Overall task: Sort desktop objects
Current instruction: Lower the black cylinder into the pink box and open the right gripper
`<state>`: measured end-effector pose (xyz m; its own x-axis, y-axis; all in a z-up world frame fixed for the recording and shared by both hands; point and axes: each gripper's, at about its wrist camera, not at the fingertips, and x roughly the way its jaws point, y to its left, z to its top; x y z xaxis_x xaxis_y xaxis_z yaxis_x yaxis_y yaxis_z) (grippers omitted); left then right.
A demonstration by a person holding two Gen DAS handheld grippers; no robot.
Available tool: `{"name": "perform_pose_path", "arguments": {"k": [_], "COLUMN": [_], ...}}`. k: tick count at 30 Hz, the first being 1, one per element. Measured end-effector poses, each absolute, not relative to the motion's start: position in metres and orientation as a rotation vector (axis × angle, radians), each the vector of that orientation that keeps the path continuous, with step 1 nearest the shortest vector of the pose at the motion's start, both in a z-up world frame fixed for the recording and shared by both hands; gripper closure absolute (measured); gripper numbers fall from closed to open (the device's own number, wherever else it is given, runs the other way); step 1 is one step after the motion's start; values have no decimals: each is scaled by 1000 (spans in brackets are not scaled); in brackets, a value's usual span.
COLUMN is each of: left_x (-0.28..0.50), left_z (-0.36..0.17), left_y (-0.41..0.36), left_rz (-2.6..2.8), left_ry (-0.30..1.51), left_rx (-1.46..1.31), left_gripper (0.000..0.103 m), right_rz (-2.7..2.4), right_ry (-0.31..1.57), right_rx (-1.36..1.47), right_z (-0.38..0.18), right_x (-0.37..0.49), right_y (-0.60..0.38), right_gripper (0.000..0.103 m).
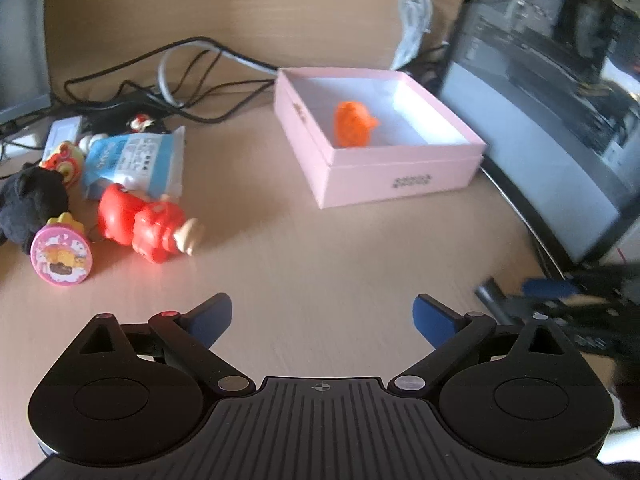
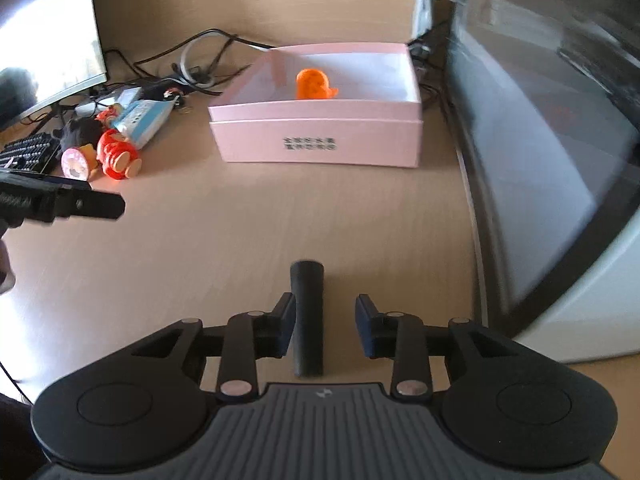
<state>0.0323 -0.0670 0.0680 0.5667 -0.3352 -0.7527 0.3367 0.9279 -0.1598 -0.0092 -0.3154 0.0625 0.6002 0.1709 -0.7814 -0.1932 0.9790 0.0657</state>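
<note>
A pink box (image 1: 404,178) (image 2: 320,148) stands open on the wooden desk with an orange toy (image 1: 354,124) (image 2: 314,85) inside. A red figure (image 1: 144,224) (image 2: 118,156), a pink round toy (image 1: 60,258) (image 2: 75,164), a black plush (image 1: 28,204) (image 2: 82,130) and a blue-white packet (image 1: 134,160) (image 2: 142,118) lie in a pile at the left. My left gripper (image 1: 323,318) is open and empty above bare desk. My right gripper (image 2: 324,322) is open, with a black cylinder (image 2: 307,316) lying between its fingers, against the left one.
A monitor (image 1: 560,100) (image 2: 540,120) stands along the right. Black and white cables (image 1: 180,80) (image 2: 200,68) lie behind the toys. A keyboard (image 2: 28,152) and a second screen (image 2: 48,32) are at the left. The other gripper shows at the right edge of the left wrist view (image 1: 560,300).
</note>
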Motion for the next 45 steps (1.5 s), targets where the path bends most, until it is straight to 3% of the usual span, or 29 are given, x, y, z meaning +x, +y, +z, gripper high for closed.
{"name": "perform_pose_path", "arguments": {"k": [5,6,16,22,29,35,37,45], "left_x": [14,11,8,2,-8,-24,-31,-60], "left_z": [63,62,58,58,61,57,54,58], "left_y": [-72,-71,-54,-42,-10,24,33,62], "left_rz": [-434,-435,-396,-369,-238,-95,-58,78], "left_ry": [905,908,921,908,886,903,917,907], "left_rx": [33,34,-36,-75,-131,-196,-213,-230], "left_gripper": [2,2,2,2,2,1,1,0], "right_rz": [229,234,313,317,194,81,137,517], "right_ry": [935,946,944,797,619,626,640,702], "right_rx": [-50,-63,-49,40,78,89,87,-91], "right_z": [49,47,82,140,178,158,150,106], "right_x": [1,0,-12,2,78,133,134,130], "right_y": [-299,-296,-282,-286,-288,-280,-269,-156], "right_gripper": [73,84,85,85,85,78,71,66]}}
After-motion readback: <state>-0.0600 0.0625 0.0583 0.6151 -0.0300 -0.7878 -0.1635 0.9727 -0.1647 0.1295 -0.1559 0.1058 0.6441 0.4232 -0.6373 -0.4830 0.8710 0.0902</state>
